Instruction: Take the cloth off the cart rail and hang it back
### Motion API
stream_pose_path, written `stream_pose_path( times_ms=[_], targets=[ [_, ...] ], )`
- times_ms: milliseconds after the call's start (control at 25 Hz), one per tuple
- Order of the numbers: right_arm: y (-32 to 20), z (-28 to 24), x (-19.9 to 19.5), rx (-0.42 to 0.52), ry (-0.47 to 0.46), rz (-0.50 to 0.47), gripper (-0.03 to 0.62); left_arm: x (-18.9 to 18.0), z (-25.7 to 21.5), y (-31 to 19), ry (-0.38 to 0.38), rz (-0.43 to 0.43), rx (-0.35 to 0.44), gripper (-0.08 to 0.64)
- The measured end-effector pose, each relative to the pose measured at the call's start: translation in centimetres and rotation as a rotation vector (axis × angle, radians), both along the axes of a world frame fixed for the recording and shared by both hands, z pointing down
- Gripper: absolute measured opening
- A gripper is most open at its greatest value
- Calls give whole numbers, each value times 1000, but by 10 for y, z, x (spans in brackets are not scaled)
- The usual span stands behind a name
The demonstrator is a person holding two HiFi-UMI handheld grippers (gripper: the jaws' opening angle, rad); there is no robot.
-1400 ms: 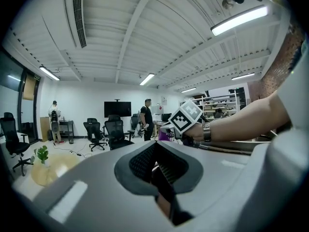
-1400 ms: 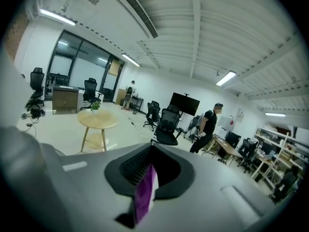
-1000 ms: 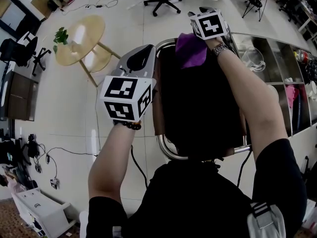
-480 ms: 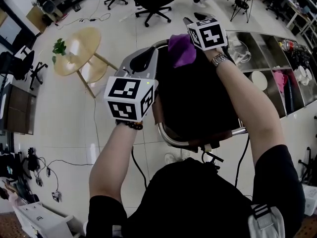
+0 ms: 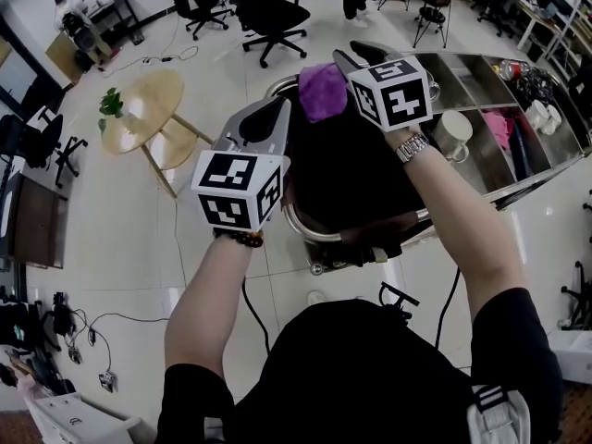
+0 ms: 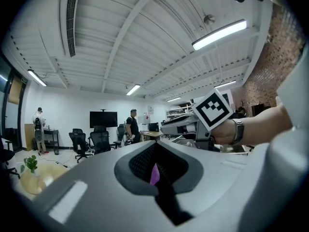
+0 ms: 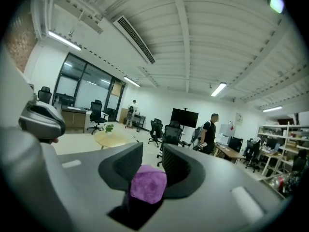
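Your right gripper (image 7: 150,151) has the purple cloth (image 5: 323,91) up around 12 o'clock in the head view. It's clear of the chrome cart rail (image 5: 310,234), which curves along the near edge of the cart down at 6 o'clock. My guess is you're holding it high so the loose end doesn't snag on the cart on the way back. The right jaws have just been closing and now pinch the cloth as a bunched wad low between the pads, with the tips still standing apart above it. That makes sense, since it's a fat lump and not a flat edge.

Your left gripper (image 6: 155,149) sits at 9 o'clock of the cloth with its jaws pressed nearly together. There's a thin purple sliver in the slit, and I honestly can't tell if that's a pinched corner or the cloth seen past the jaws.

The cloth looks fuzzy and soft, like microfibre, so it'll flop and drape. The rail is a smooth round shiny tube, so hang it evenly or it'll probably slide off. The jaw pads are ribbed and dark.
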State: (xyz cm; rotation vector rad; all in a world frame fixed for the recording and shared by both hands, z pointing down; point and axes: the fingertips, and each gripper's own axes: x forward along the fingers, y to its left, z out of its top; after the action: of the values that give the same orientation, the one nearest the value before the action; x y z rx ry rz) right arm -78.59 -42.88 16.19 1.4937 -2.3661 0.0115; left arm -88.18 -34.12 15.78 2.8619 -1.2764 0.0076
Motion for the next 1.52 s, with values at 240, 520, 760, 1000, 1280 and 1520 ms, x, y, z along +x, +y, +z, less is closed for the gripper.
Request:
stream_pose_path(
  times_ms=[240,520,760,1000,1280,1520],
  targets=[
    [122,16,-3,108,-67,-74,115,22,24,91,-1,-6,62,-3],
    [219,24,29,214,-107,-176,107,78,37,160,-1,-33,98,-3],
    [284,24,49,280,-137,-241,90,107,38,208,-6,-57,123,-3],
    [339,24,51,347,-147,-300,65,121,43,245,-16,-70,147,-3],
    [378,29,46,391,-141,-317,13,124,49,278,-5,-65,167,-3],
    [393,34,41,405,-152,-288,2,119,53,297,0,-33,185,-3]
  ],
)
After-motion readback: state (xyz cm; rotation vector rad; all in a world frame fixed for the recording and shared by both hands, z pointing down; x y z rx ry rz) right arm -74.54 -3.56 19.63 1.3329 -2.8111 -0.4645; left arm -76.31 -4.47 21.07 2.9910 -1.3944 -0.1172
